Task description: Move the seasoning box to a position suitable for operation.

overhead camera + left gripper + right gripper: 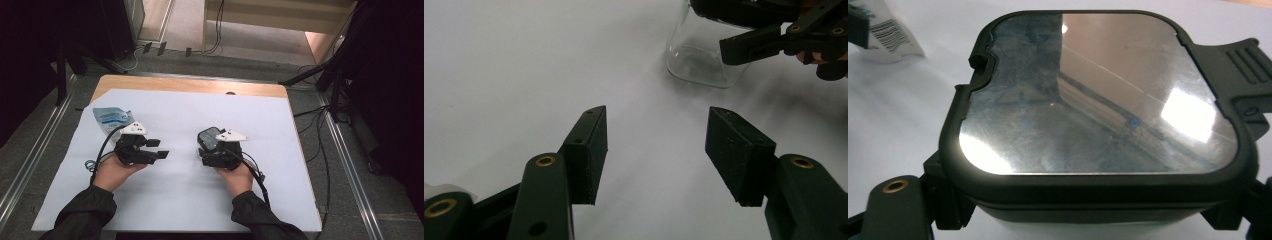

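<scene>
My right gripper (212, 150) pinches the lidded glass container (1098, 100) steady on the counter (190, 200); left gripper (656, 150) jaws spread, ready

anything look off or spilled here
Nothing stands out. The clear jar stands upright on the white sheet, its dark lid sitting level between the right gripper's jaws. The blue-and-white pouch lies flat behind the open left gripper. No spill shows.
</scene>
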Motion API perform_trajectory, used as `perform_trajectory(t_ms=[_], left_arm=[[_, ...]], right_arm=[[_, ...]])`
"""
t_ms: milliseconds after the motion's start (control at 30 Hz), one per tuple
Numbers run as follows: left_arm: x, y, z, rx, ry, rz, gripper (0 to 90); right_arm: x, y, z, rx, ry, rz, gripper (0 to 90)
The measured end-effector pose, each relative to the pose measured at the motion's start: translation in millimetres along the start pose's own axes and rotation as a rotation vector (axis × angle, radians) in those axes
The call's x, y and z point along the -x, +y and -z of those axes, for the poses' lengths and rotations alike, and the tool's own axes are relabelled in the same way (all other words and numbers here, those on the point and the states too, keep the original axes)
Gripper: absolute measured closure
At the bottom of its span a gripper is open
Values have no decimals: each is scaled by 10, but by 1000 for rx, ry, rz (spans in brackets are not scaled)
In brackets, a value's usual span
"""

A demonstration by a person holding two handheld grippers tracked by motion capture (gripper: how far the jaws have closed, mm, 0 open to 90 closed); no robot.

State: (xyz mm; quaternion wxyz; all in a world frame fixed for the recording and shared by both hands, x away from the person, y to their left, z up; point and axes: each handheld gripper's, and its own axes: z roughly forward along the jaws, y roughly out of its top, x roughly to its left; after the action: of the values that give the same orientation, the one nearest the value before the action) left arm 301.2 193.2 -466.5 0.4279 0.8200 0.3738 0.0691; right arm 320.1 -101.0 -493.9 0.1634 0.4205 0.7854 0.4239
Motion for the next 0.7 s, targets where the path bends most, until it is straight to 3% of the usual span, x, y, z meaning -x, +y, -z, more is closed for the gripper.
perform_trajectory(t_ms=[400, 700], left_arm=[[13, -26, 9, 5, 4, 10, 434], [34, -43, -7, -11, 6, 3, 403]], right_arm=[[-202, 7, -144, -11, 35, 30, 160], [-337, -54, -218, 15, 21, 100, 157]])
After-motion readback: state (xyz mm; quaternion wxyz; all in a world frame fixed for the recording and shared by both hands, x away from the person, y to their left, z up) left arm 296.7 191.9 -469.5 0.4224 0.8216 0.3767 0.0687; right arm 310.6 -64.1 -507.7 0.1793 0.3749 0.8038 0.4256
